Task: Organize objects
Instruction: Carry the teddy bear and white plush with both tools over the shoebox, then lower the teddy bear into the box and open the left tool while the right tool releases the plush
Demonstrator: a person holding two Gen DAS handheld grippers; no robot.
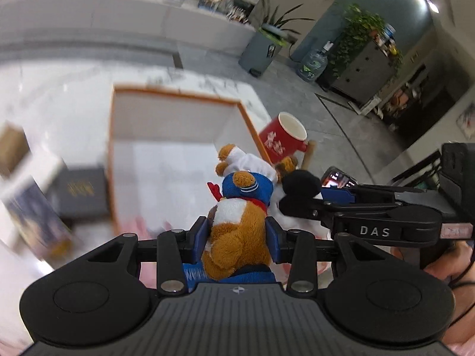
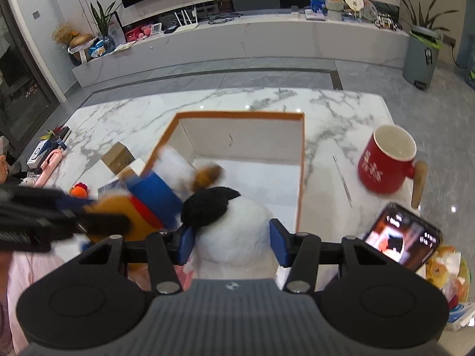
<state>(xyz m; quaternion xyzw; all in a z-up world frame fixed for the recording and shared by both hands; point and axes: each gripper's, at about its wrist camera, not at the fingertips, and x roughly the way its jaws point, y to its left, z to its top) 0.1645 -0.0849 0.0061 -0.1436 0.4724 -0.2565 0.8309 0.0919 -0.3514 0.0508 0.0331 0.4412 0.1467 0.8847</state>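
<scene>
A brown plush bear (image 1: 237, 231) in a blue cap and white clothes sits between the blue pads of my left gripper (image 1: 237, 235), which is shut on it. In the right wrist view the same bear (image 2: 118, 207) is a blurred shape at the left, near the front left corner of the box. My right gripper (image 2: 233, 243) is shut on a white plush with a black ear (image 2: 234, 228), at the near edge of the box. The white box with an orange rim (image 2: 237, 114) stands open on the marble table (image 2: 341, 109), and its rim (image 1: 175, 93) also shows in the left wrist view.
A red mug (image 2: 383, 163) with a wooden handle stands right of the box, with a pen (image 2: 343, 178) beside it. A lit phone (image 2: 403, 240) leans at the near right. A beige carton (image 2: 117, 157), a small orange toy (image 2: 78, 190) and a dark box (image 1: 80, 192) lie left of the box.
</scene>
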